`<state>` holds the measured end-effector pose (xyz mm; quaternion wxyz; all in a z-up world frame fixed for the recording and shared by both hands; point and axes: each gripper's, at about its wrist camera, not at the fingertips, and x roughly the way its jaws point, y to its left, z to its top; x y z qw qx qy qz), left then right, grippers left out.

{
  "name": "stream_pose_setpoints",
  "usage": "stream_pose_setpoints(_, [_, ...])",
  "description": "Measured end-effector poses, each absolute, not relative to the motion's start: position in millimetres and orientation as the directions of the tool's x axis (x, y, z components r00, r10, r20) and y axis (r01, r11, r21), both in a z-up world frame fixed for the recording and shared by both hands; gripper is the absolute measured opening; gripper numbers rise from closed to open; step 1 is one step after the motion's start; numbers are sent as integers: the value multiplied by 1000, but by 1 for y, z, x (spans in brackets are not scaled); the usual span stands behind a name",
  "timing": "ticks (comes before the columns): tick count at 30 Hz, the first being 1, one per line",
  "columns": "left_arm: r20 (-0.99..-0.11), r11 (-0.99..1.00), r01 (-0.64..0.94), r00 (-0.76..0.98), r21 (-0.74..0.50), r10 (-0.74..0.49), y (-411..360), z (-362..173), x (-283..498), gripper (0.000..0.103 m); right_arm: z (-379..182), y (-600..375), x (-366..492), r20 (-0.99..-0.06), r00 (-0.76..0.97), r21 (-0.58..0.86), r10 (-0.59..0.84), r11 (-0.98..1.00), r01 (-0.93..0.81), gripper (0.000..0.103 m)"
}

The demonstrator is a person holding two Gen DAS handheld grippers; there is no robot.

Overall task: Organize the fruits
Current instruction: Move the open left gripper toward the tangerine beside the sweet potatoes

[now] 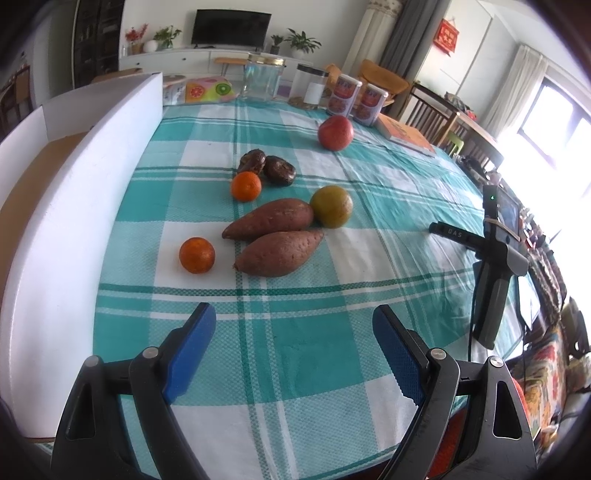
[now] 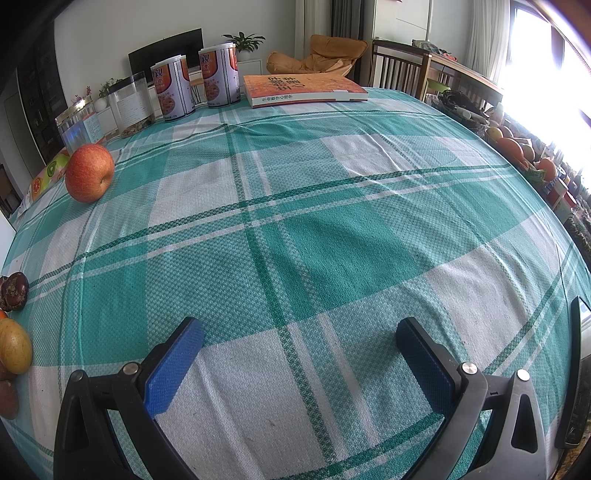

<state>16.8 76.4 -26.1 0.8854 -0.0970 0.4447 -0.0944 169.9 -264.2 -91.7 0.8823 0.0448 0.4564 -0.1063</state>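
Left wrist view looks over a table under a woven tablecloth [image 1: 280,343] checked in teal and white, its weave finely dimpled. Beyond it is a living room — a dark television [image 1: 231,27] on a white cabinet, potted plants, curtains, a glaring window. A white cardboard box [image 1: 77,206] with a brown floor lies along the left edge of the cloth. The fruit sits mid-table: two small oranges [image 1: 197,255], two knobbly brown sweet potatoes [image 1: 279,253] touching side by side, a round yellow-green fruit [image 1: 331,206] touching one of them, two wrinkled dark fruits [image 1: 279,170], and a red apple [image 1: 335,132] well apart. At the far edge stand glass jars [image 1: 263,76], two printed tins [image 2: 218,75] and a flat orange book [image 2: 303,89].

Both the left gripper [image 1: 293,332] and the right gripper [image 2: 299,347] hang with blue ribbed pads spread wide — nothing between them.
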Motion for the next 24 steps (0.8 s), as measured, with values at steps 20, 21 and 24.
stream_pose_setpoints(20, [-767, 963, 82, 589, -258, -256, 79, -25, 16, 88, -92, -264, 170, -815, 561, -18, -147, 973, 229, 103])
stream_pose_setpoints(21, [-766, 962, 82, 590, -259, -256, 79, -25, 16, 88, -92, -264, 170, -815, 561, -18, -147, 973, 229, 103])
stream_pose_setpoints(24, [-765, 963, 81, 592, -258, -254, 81, -24, 15, 88, -92, -264, 170, -815, 561, -18, -147, 973, 229, 103])
